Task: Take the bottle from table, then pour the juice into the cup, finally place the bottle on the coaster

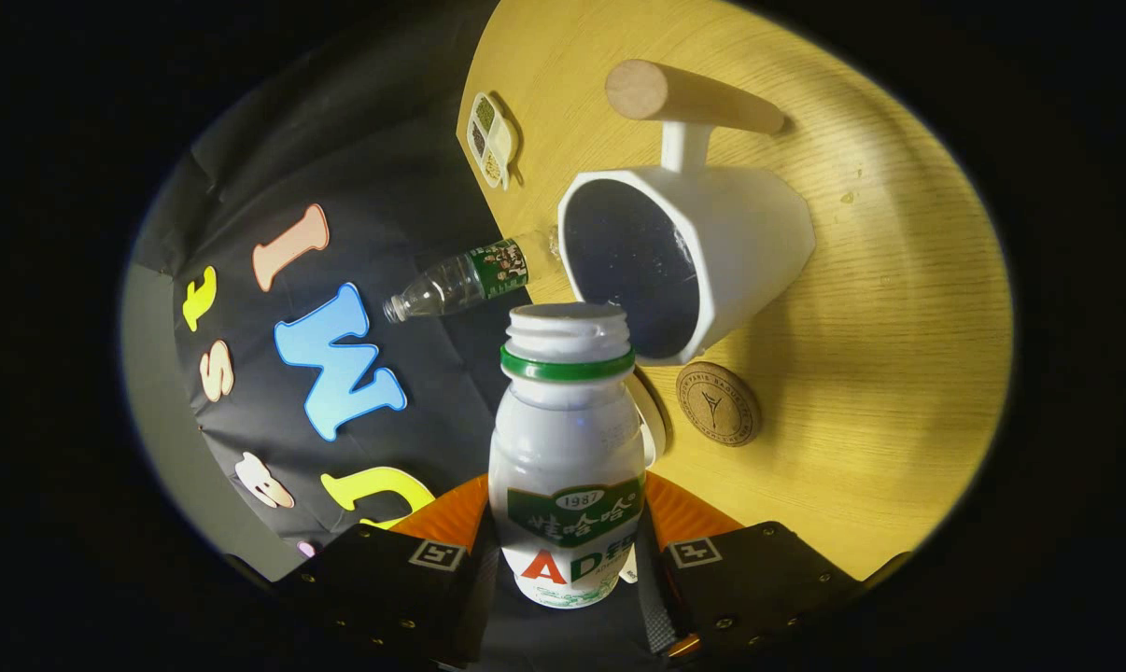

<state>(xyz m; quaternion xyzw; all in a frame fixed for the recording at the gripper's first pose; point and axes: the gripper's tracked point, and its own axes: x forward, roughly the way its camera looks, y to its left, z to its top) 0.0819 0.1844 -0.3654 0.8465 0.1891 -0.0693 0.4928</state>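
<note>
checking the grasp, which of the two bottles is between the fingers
The white bottle with the green neck ring; the gripper is shut on it. The clear bottle stands beyond.

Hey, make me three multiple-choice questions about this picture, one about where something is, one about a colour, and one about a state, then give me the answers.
1. Where is the round coaster?
A. On the table beside the white cup
B. Inside the cup
C. Between the gripper's fingers

2. What colour is the ring around the neck of the held bottle?
A. Red
B. Green
C. Blue

3. What is the gripper doing?
A. Open with nothing in it
B. Shut on the coaster
C. Shut on the bottle

Answers:
1 A: the coaster lies flat on the wooden table right by the cup's rim.
2 B: a green band sits just under the bottle's open threaded mouth.
3 C: both fingers press the bottle's sides, its mouth pointing toward the cup.
</note>
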